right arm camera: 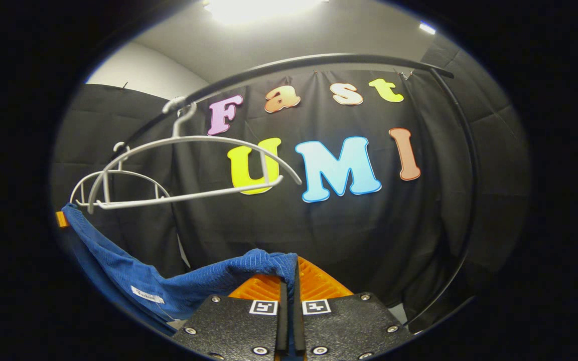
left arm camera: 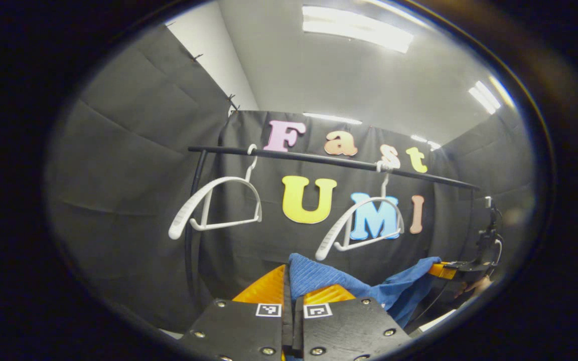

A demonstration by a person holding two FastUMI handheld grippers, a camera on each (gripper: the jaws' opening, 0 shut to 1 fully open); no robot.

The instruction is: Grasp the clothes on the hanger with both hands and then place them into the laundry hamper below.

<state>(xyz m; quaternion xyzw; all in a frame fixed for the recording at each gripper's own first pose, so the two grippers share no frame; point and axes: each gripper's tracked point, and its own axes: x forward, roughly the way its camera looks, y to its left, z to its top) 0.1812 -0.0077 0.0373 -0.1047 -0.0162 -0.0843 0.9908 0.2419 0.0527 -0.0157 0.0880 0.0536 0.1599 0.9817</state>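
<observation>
The left gripper (left arm camera: 289, 286) has its fingers pressed together on one end of the blue cloth (left arm camera: 329, 286), which comes up between them and hangs over the right finger. From there the cloth runs to the right and a little forward, to the right gripper (left arm camera: 442, 269) held by a hand (left arm camera: 474, 287).

In the right gripper view, the right gripper (right arm camera: 290, 278) also pinches the cloth (right arm camera: 188, 288); the fabric folds over its left finger and goes away to the left in a loose curve. So each gripper holds one end and the cloth sags between them, which keeps it open and easy to lower.

The cloth is already off the hangers. Two white hangers (left arm camera: 219, 205) (left arm camera: 364, 225) hang bare on the black rail (left arm camera: 329, 161), above and in front of the left gripper. Above and to the left of the right gripper, the near hanger (right arm camera: 183, 170) is tilted.

The hamper is below, according to the task. I judge the next step is to bring both grippers down together and open them only when the cloth is over the hamper; if one releases too soon, the cloth may swing to one side.
</observation>
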